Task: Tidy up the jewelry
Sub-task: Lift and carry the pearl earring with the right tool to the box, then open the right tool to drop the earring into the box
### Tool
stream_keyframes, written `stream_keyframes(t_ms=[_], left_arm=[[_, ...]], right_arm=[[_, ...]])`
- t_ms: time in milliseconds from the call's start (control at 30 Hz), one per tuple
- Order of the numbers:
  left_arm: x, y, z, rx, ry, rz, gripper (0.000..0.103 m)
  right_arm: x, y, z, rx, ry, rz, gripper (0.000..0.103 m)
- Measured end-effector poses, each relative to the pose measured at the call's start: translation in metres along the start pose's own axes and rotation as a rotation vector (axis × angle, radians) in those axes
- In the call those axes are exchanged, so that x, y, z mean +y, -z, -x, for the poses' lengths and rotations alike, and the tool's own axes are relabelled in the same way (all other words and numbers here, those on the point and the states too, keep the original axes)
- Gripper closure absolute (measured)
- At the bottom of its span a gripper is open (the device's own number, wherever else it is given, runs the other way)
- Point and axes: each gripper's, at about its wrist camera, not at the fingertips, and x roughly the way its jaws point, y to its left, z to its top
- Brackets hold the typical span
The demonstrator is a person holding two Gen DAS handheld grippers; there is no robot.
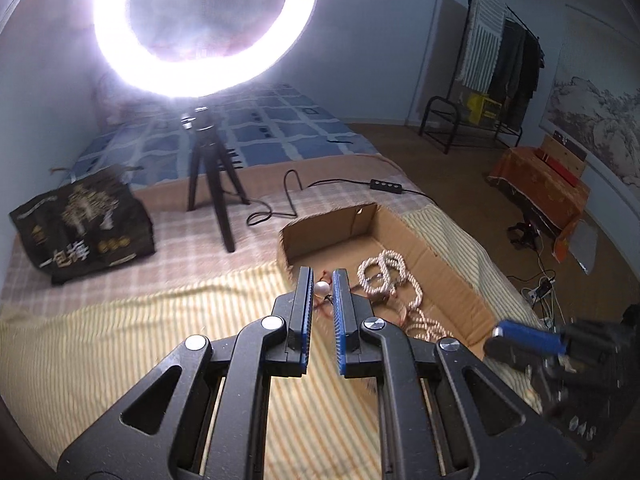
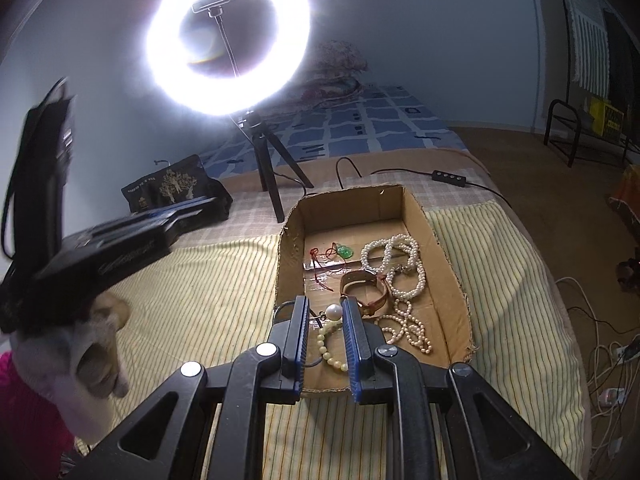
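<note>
A round white pearl on a thin wire (image 2: 333, 312) is seen between the nearly closed jaws of the right gripper (image 2: 326, 322), apparently pinched for sorting, above the near end of the shallow brown cardboard box (image 2: 448, 256), while the left gripper (image 1: 321, 292), nearly closed, appears empty.

1. The left gripper (image 1: 322, 276) points forward and down, its blue-padded jaws drawn close with only a narrow gap.
2. Seen from the right wrist, it is blurred, gripped by a gloved left hand (image 2: 86, 354) above a pink sleeve (image 2: 28, 412).
3. The right gripper (image 2: 326, 306) also tilts downward, jaws nearly together.
4. Whether either pair of pads pinches anything is hard to judge.
</note>
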Motion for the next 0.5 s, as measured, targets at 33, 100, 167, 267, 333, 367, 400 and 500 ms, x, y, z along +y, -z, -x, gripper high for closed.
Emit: stream_keyframes(t_ms=[33,100,167,267,333,367,400,500], left_arm=[[-0.002,-0.004,-0.005,0.003,0.004,-0.002,0.095],[-0.006,-0.012,-0.016,0.005,0.016,-0.002,0.095],[-0.009,-0.018,-0.025,0.011,0.023,-0.005,0.095],[-0.013,-0.026,-0.036,0.019,0.031,-0.009,0.095],[-0.016,-0.030,-0.042,0.024,0.038,-0.012,0.095],[-0.017,-0.031,-0.046,0.028,0.040,-0.013,0.095],[-0.018,-0.033,-0.049,0.032,0.043,-0.013,0.095],[-0.020,-0.037,-0.058,0.049,0.059,-0.009,0.095]], right_arm=[[0.000,0.000,-0.001,0.002,-0.001,0.000,0.088],[-0.002,-0.001,-0.003,0.008,-0.005,-0.002,0.088],[-0.002,-0.001,-0.007,0.017,-0.007,-0.006,0.088],[-0.004,-0.002,-0.011,0.025,-0.008,-0.013,0.088],[-0.005,-0.003,-0.013,0.029,-0.006,-0.015,0.088],[-0.005,-0.003,-0.015,0.032,-0.006,-0.018,0.088],[-0.005,-0.004,-0.016,0.034,-0.006,-0.019,0.088],[-0.007,-0.005,-0.019,0.042,0.000,-0.022,0.087]])
